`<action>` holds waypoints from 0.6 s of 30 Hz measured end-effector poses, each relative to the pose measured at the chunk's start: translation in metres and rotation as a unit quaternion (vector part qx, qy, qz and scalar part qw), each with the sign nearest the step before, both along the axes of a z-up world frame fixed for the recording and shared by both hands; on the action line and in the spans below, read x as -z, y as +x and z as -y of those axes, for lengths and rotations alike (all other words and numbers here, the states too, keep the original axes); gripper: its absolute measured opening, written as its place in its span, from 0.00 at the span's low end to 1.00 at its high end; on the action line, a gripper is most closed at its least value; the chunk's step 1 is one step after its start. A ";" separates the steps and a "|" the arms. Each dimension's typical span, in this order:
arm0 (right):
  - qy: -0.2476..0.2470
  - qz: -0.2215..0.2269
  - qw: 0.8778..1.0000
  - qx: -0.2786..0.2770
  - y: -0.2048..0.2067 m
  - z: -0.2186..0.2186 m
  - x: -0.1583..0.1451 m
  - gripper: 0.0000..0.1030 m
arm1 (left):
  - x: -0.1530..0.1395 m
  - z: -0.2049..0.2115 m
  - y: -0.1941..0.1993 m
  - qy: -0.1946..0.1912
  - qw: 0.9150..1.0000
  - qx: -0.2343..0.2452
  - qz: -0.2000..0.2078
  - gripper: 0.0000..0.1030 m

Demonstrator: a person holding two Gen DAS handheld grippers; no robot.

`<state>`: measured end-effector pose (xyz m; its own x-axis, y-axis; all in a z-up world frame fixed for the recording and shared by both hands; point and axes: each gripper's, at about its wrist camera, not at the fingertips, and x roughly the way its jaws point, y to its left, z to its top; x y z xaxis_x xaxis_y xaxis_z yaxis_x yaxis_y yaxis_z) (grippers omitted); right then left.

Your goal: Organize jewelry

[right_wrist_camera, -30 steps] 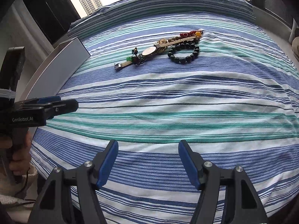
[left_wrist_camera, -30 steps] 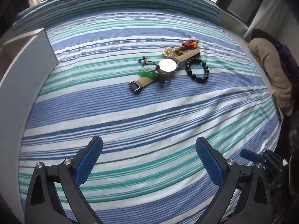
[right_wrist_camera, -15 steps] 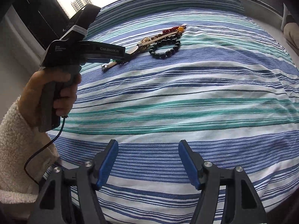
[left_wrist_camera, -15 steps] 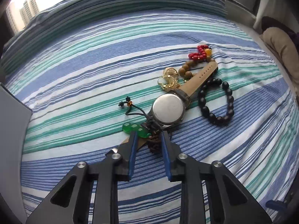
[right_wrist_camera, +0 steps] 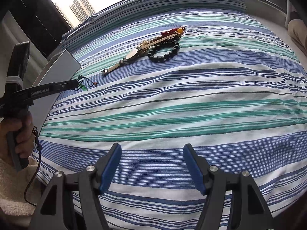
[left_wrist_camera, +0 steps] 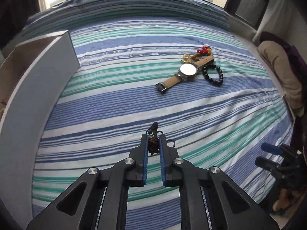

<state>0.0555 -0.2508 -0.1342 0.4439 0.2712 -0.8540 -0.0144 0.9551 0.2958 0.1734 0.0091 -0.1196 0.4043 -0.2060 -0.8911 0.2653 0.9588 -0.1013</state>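
In the left wrist view, the left gripper (left_wrist_camera: 153, 142) is pinching a dark corded charm (left_wrist_camera: 153, 146) between its blue pads (left_wrist_camera: 145, 159), the cord's knotted end poking out past the fingertips, and the whole thing is hanging above the striped bedsheet (left_wrist_camera: 119, 103) rather than lying on it. Farther out on the sheet, a wristwatch (left_wrist_camera: 185, 72) with a tan strap is lying flat, a black bead bracelet (left_wrist_camera: 213, 75) is sitting just beside its right side, and a cluster of red and brown beads (left_wrist_camera: 203, 52) with a small gold piece (left_wrist_camera: 185, 57) is touching the far end of the strap. A grey box (left_wrist_camera: 38, 80) is standing along the left edge of the bed, well apart from the jewelry pile. The tip of the right gripper (left_wrist_camera: 272, 153) is showing at the far right edge. In the right wrist view, the right gripper (right_wrist_camera: 152, 165) is hovering over the near part of the sheet with its jaws spread wide and nothing between them. At left, the person's left hand (right_wrist_camera: 21, 132) is gripping the handle of the left gripper (right_wrist_camera: 75, 84), from whose tip the charm, here showing a green pendant (right_wrist_camera: 84, 88) and trailing cord, is dangling near the corner of the grey box (right_wrist_camera: 61, 71). The watch (right_wrist_camera: 132, 54), black bracelet (right_wrist_camera: 165, 51) and red beads (right_wrist_camera: 171, 31) are lying together farther up the bed.
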 end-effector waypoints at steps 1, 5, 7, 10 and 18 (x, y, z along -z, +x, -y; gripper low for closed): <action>0.001 0.000 1.000 -0.003 -0.001 -0.003 -0.001 0.66 | 0.004 -0.013 -0.009 0.007 1.000 -0.009 -0.004 0.09; 0.002 -0.001 1.000 -0.023 0.002 -0.018 -0.005 0.66 | 0.019 -0.056 -0.035 0.026 0.998 -0.052 -0.017 0.09; 0.004 -0.004 0.999 -0.040 0.013 -0.024 -0.007 0.66 | 0.026 -0.066 -0.040 0.022 0.997 -0.066 -0.021 0.09; 0.012 -0.004 0.999 -0.049 0.045 -0.025 -0.016 0.66 | 0.027 -0.076 -0.046 0.025 0.996 -0.086 -0.010 0.46; 0.126 -0.068 0.989 0.043 0.174 -0.001 -0.018 0.66 | 0.023 -0.095 -0.055 -0.003 0.993 -0.119 0.007 0.76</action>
